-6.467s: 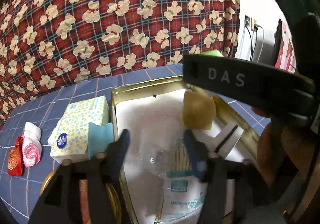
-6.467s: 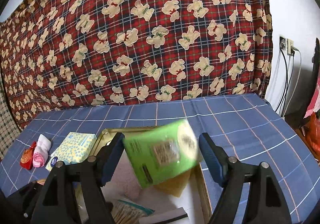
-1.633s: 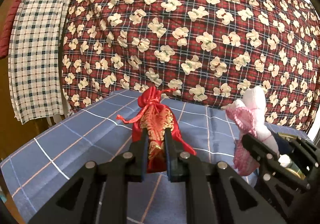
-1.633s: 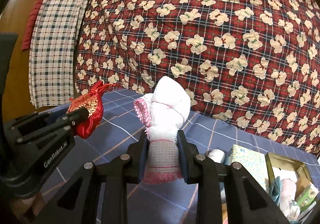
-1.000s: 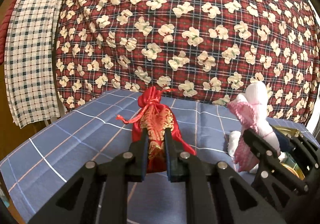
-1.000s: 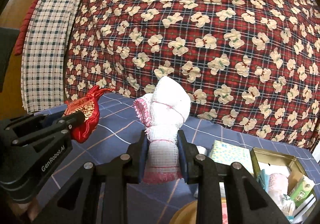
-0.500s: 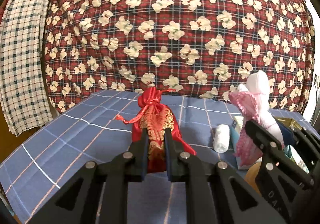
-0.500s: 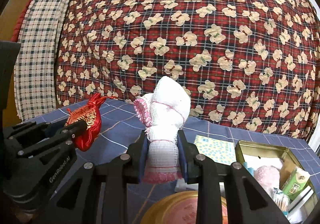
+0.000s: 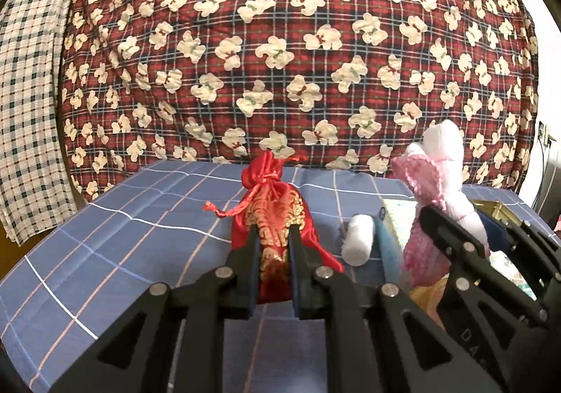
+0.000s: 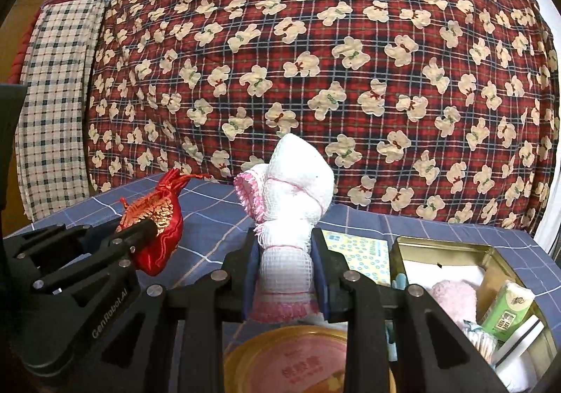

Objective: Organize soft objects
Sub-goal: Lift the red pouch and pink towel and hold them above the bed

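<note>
My left gripper (image 9: 272, 245) is shut on a red and gold satin drawstring pouch (image 9: 271, 214) and holds it upright above the blue checked table. The pouch also shows in the right wrist view (image 10: 154, 221). My right gripper (image 10: 284, 252) is shut on a rolled white and pink mesh cloth (image 10: 291, 203), held upright to the right of the pouch; the cloth also shows in the left wrist view (image 9: 438, 196). A gold tin box (image 10: 452, 247) at the lower right holds a pink fluffy item (image 10: 454, 298), a green tissue pack (image 10: 508, 308) and other small things.
A patterned tissue box (image 10: 361, 259) lies left of the tin. A round gold lid (image 10: 298, 361) lies under my right gripper. A small white roll (image 9: 357, 240) lies on the table. A teddy-print plaid cloth (image 10: 315, 59) hangs behind the blue checked tablecloth (image 9: 105, 235).
Both grippers have swung right while holding the pouch and the mesh cloth. The tin box and the round lid have come further into the right wrist view.
</note>
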{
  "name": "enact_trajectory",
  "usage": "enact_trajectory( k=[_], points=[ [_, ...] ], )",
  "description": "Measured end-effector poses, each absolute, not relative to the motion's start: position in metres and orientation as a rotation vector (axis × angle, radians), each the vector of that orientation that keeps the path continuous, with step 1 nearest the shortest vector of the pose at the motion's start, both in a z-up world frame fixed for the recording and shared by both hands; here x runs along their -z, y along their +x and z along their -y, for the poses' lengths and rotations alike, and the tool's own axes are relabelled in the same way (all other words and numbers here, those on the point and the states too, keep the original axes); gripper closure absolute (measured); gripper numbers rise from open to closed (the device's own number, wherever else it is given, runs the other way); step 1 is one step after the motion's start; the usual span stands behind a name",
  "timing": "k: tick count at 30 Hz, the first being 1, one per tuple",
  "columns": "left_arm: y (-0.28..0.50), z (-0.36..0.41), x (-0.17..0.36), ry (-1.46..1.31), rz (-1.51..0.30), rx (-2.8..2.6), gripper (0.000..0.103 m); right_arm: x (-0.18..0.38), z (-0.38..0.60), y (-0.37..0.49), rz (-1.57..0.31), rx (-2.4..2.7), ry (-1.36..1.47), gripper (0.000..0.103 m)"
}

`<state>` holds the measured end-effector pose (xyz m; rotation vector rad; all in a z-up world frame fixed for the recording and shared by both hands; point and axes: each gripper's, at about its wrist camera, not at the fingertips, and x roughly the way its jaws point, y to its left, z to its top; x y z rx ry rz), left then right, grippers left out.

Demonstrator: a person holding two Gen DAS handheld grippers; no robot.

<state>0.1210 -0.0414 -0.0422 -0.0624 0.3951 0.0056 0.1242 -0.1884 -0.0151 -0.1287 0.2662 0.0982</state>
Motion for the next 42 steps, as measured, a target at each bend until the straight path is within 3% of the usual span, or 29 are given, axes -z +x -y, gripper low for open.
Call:
enact_trajectory(
  k=[42],
  points=[
    [0.122, 0.088, 0.04, -0.008, -0.399, 0.094, 0.091, 0.013, 0.232, 0.117, -0.26, -0.007, -0.048, 0.072]
  ],
)
